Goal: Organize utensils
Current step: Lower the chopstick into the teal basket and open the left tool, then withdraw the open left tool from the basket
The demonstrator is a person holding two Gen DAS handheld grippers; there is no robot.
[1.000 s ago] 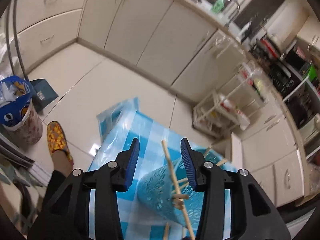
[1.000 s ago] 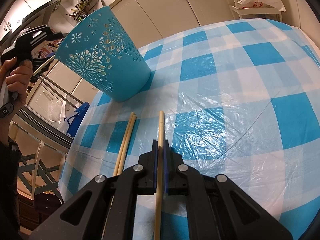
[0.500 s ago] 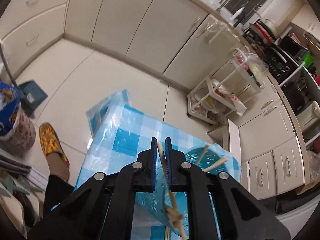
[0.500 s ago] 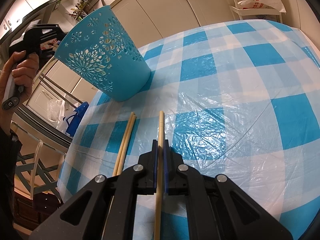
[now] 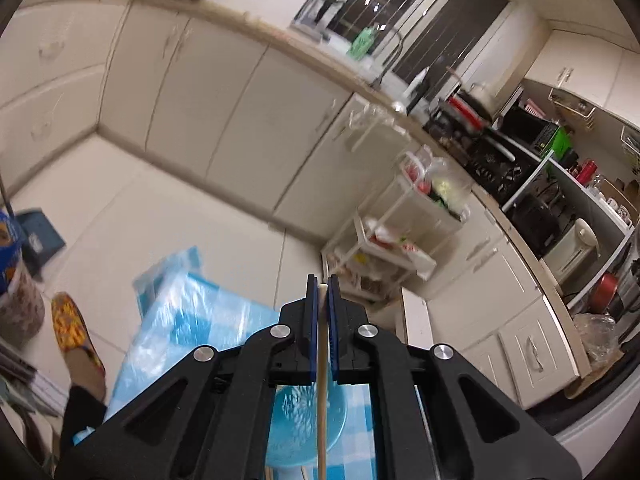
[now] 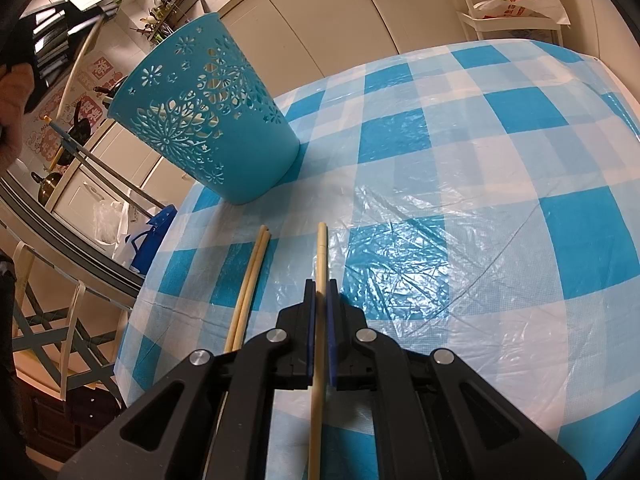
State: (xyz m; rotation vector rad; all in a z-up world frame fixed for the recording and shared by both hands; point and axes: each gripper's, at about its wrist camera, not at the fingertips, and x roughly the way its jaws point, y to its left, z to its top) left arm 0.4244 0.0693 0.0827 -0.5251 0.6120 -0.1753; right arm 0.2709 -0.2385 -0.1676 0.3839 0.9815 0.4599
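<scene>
A blue perforated plastic holder (image 6: pixel 208 116) stands on the blue-and-white checked tablecloth (image 6: pixel 460 184). My right gripper (image 6: pixel 320 286) is shut on a wooden chopstick (image 6: pixel 321 252) that lies low over the cloth, its tip pointing towards the holder. Two more chopsticks (image 6: pixel 250 280) lie side by side just left of it. My left gripper (image 5: pixel 322 284) is shut on another chopstick (image 5: pixel 322 360) and holds it well above the holder (image 5: pixel 304 420), which shows below between the jaws. In the right wrist view that chopstick (image 6: pixel 78 66) is in the air left of the holder.
The table's edge (image 6: pixel 132 320) runs close on the left, with a chair frame (image 6: pixel 48 320) below it. Kitchen cabinets (image 5: pixel 248 120), a white wire rack (image 5: pixel 392 240) and a person's slippered foot (image 5: pixel 74 328) are around the table.
My left gripper shut on a chopstick standing in the holder and lifted it up and out. My right gripper stayed still, shut on its chopstick.
</scene>
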